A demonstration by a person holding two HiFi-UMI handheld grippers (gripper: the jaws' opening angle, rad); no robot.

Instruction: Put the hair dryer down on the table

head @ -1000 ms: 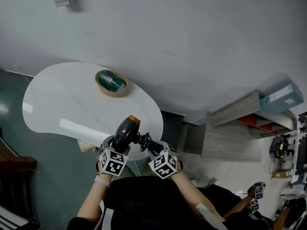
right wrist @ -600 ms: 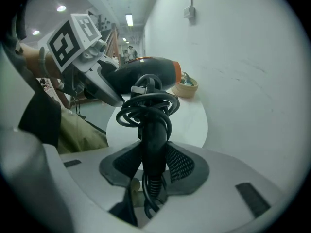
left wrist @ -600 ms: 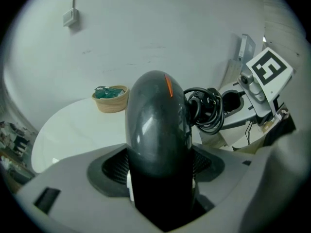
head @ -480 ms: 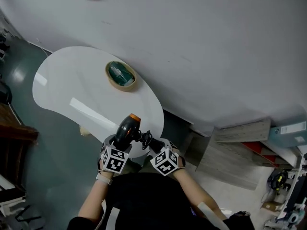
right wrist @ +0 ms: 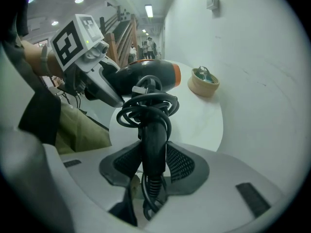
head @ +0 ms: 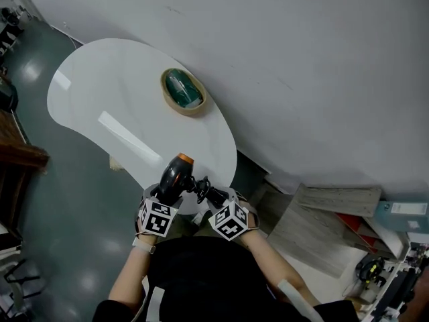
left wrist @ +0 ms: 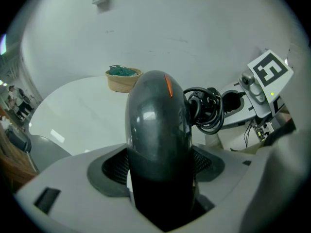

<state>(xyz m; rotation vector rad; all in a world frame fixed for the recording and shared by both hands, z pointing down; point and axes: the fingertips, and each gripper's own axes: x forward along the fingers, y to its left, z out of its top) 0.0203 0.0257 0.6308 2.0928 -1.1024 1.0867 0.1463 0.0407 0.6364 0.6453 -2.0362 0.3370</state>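
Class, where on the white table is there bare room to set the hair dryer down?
Bare: the table's wide left lobe, left of the bowl, and the strip between bowl and hair dryer. Crowded: the near edge, where left gripper and right gripper hold it.

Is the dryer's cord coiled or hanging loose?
Coiled: the cord sits in bunched loops on the handle of the dryer, just beyond the right gripper.

Place: we read a shared lab or work hall | Signs: glossy grey floor (head: 60, 213), bare white wall (head: 301, 59), rounded white table (head: 100, 92), ceiling strip lights (right wrist: 148, 9), wooden stair rail (right wrist: 128, 30), low wooden shelf (head: 328, 198) with boxes (head: 401, 208), people (right wrist: 146, 46) standing far off.
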